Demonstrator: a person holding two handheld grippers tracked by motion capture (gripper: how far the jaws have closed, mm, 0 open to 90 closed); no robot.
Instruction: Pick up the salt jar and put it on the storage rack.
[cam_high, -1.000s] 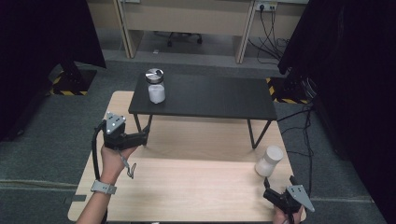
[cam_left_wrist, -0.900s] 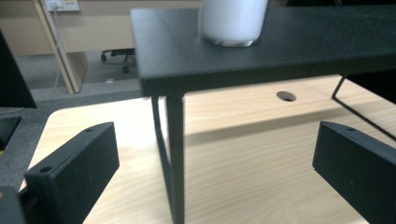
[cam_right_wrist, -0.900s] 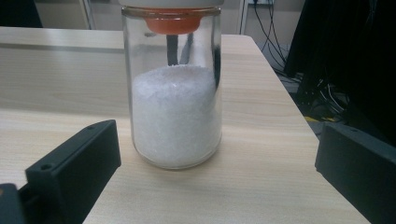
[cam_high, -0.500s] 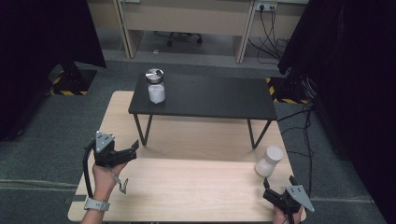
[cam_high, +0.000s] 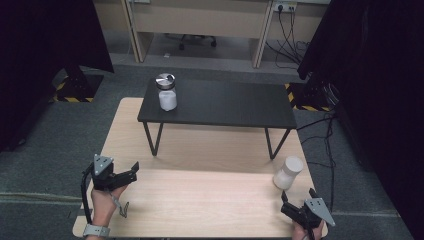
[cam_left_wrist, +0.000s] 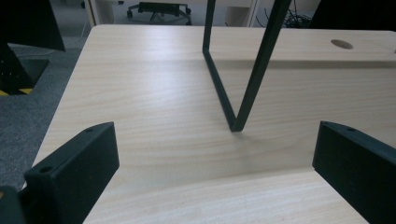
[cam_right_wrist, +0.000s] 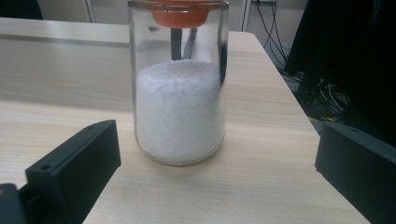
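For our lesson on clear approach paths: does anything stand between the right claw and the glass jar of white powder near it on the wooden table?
Nothing visible does. The right claw is open, and the glass jar of white powder stands upright just beyond it with bare light wooden table between them.

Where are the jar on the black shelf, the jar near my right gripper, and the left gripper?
Shelf jar (cam_high: 167, 99), high view, white-filled body.
Near jar (cam_right_wrist: 178, 112), right gripper view, glass wall over the white powder.
Left gripper (cam_high: 131, 171), high view, between its fingertips.

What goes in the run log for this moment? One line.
left gripper: open, empty, over wooden table | right gripper: open, facing jar | second jar: on black stand
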